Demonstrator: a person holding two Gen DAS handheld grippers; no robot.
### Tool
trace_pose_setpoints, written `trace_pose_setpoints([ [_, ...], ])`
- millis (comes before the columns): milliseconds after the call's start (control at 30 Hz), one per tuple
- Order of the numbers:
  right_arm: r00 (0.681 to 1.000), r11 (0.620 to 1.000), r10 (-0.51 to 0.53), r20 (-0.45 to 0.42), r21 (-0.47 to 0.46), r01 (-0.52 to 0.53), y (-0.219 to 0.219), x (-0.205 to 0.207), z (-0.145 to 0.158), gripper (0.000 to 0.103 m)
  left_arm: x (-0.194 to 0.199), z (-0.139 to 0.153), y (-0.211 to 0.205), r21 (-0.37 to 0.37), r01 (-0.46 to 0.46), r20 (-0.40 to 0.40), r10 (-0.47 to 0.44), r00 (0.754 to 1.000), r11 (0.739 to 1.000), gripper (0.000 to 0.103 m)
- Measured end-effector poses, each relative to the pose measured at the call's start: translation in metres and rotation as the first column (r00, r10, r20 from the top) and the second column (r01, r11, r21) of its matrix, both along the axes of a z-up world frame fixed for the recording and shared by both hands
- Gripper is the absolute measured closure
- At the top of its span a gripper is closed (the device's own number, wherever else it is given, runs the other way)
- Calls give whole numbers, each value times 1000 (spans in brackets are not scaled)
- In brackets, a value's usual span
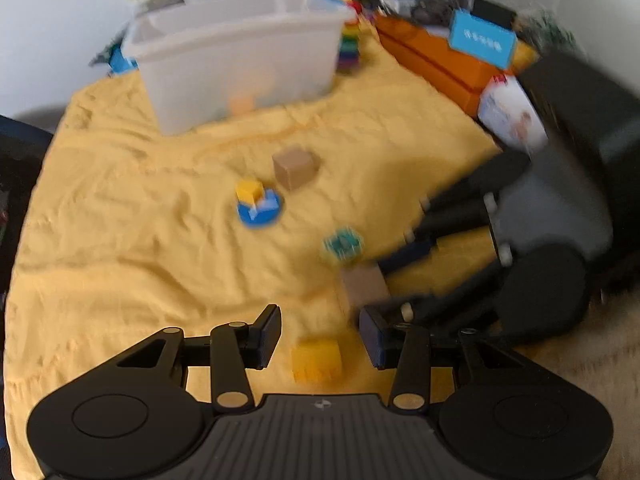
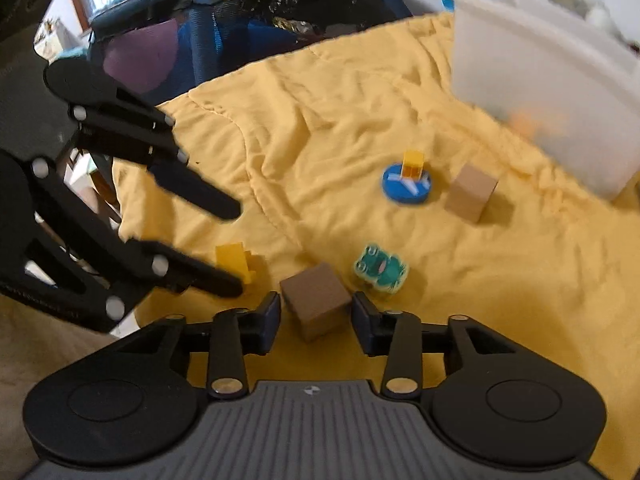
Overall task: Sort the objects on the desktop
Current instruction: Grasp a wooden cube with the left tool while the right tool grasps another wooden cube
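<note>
A small yellow block (image 1: 316,360) lies on the yellow cloth (image 1: 120,240) between the fingers of my left gripper (image 1: 320,338), which is open, with a gap on each side of the block. My right gripper (image 2: 316,308) straddles a dark brown cube (image 2: 314,304) that rests on the cloth. Its pads stand close to the cube's corners, and I see no squeeze. From the right wrist, the left gripper (image 2: 232,246) reaches in from the left around the yellow block (image 2: 234,258). The brown cube (image 1: 364,284) also shows in the left wrist view.
Farther out lie a green frog toy (image 2: 380,268), a blue disc with a yellow piece on it (image 2: 406,186) and a tan cube (image 2: 470,192). A translucent bin (image 1: 236,52) stands at the back. An orange box (image 1: 432,60) and clutter line the right edge. A blue chair (image 2: 240,20) stands beyond the cloth.
</note>
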State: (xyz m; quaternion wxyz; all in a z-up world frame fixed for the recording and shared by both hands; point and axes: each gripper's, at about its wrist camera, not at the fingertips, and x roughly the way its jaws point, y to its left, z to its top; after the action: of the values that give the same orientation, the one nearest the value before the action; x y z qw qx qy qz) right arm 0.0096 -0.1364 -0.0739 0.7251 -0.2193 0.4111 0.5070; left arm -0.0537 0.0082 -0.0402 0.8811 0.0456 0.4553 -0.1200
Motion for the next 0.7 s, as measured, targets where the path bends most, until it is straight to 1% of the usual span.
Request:
trace_pose_setpoints([
  [100, 999, 999, -38, -11, 17, 38, -9, 0, -1, 66, 20, 5, -1, -19, -7, 29, 8, 1000, 1000, 56],
  [133, 998, 998, -60, -2, 15, 60, -14, 0, 2, 66, 27, 7, -3, -14, 2, 51, -1, 999, 1000, 56],
  [167, 997, 997, -82, 12, 13, 82, -17, 0, 4, 66, 35, 8, -7, 1, 20, 78, -20, 997, 1000, 56],
  [233, 988, 989, -147, 44, 10, 147, -28, 4, 9, 66, 52, 8, -17, 55, 62, 109, -68, 992, 997, 56],
  [300, 975, 976, -216, 55, 2, 216, -37, 11, 10, 66, 69, 4, -27, 120, 123, 141, -139, 980, 985, 56],
  [367, 957, 959, -282, 72, -11, 284, -45, 20, 8, 66, 87, -3, -32, 180, 167, 135, -193, 972, 969, 56],
  [467, 929, 933, -357, 97, -7, 359, -51, 32, 9, 66, 111, -11, -34, 213, 230, 102, -255, 961, 950, 56],
  [567, 914, 918, -395, 93, 8, 396, -49, 42, 10, 66, 129, -20, -36, 257, 273, 94, -305, 948, 927, 55],
  [600, 909, 913, -406, 91, 10, 407, -48, 44, 9, 66, 133, -22, -36, 252, 289, 94, -321, 943, 924, 54],
  [633, 907, 910, -413, 85, 9, 414, -47, 45, 8, 66, 136, -23, -35, 227, 312, 93, -339, 936, 923, 55],
  [700, 905, 907, -420, 76, 6, 420, -44, 47, 6, 65, 141, -27, -38, 218, 324, 61, -344, 937, 921, 55],
])
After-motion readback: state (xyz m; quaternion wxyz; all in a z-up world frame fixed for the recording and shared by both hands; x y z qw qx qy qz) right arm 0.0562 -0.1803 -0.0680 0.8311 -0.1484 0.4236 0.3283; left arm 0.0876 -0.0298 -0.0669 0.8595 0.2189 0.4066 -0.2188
